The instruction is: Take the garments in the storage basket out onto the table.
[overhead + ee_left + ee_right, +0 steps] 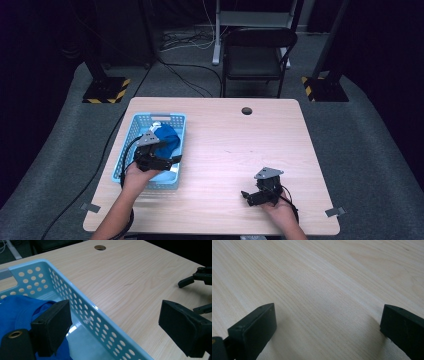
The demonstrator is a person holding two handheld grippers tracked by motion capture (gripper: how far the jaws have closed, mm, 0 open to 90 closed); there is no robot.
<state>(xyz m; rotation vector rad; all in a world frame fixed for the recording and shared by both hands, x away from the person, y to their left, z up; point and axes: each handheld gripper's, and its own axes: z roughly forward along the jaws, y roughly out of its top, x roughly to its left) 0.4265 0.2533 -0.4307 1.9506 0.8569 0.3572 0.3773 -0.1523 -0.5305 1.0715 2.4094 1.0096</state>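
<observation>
A light-blue perforated basket stands on the left side of the wooden table. A blue cloth lies bunched inside it. My left gripper hovers over the basket's near right part, open and empty. In the left gripper view its jaws straddle the basket's right wall. One jaw is over the blue cloth and the other over bare table. My right gripper rests low near the table's front right, open and empty. Its jaws stand wide apart over bare wood.
A round cable hole is at the table's back middle. A black chair stands behind the table. Two stand bases with yellow-black stripes sit on the grey floor. The right gripper shows far off in the left gripper view.
</observation>
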